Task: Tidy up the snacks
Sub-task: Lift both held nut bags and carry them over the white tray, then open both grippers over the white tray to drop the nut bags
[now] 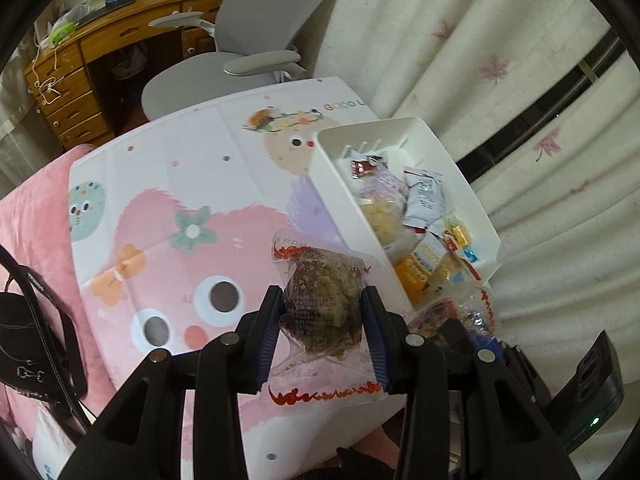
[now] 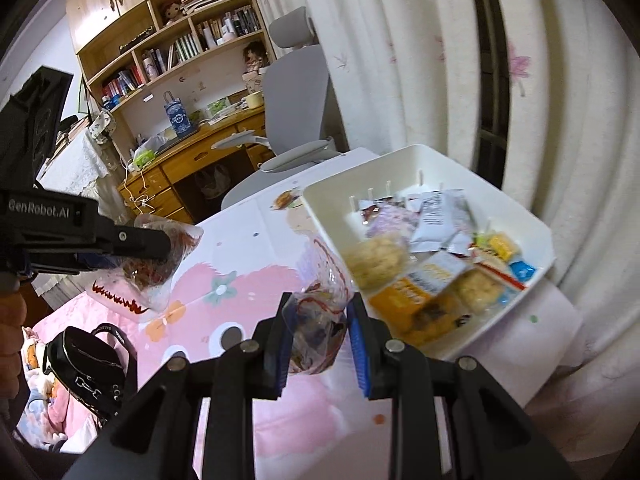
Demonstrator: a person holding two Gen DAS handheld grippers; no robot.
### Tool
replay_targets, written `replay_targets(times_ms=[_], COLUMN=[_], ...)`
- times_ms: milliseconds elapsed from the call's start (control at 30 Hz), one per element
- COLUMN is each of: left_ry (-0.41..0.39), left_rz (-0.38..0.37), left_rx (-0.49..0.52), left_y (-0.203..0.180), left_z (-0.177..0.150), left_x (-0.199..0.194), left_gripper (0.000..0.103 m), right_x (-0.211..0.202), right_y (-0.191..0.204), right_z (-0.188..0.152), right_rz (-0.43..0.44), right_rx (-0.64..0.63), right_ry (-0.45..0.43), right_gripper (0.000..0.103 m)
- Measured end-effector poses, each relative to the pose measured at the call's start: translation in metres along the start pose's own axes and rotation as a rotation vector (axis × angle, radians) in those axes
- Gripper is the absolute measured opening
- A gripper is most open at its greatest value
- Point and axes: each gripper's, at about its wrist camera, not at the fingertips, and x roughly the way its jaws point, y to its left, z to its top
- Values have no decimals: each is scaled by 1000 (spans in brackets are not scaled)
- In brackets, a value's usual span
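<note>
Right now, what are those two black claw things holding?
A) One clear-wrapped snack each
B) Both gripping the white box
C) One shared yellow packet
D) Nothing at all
A: the left gripper pinches a clear-wrapped brown snack, and the right gripper pinches another clear packet, both beside the white bin, not touching it.
</note>
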Motion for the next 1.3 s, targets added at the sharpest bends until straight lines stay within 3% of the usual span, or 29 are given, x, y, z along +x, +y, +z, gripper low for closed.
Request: replay_targets(times_ms=[233, 433, 667, 867, 1167, 1233, 1267, 1300], left_ry=[-15, -64, -120, -173, -216, -202, -194, -187], left_rz=[-58, -33, -70, -82, -60, -32, -20, -9], left_rx=[17, 50, -24, -71, -139, -163, -174, -189], left_y=[-50, -97, -140, -162, -171, -170, -169, -167], left_z=[-6, -8, 4, 13, 33, 37, 39, 40], left_x=[21, 34, 55, 65, 77, 83, 85, 87], left_gripper=[38, 38, 39, 39, 39, 53, 70, 74], right_x=[-4, -4, 1, 12, 29, 33, 36, 41], right_y=[-53, -100, -144, -170, -179, -180, -180, -182], right_z=[19, 46, 79, 101, 126, 129, 130, 130], right_rz=[14, 67, 127, 160, 248, 263, 269, 269], right_rx=[-10, -79, -188, -251, -365, -373, -377, -384], right_ry=[25, 55, 53, 59, 62, 68, 76, 86], right_gripper=[26, 26, 26, 26, 26, 27, 28, 31])
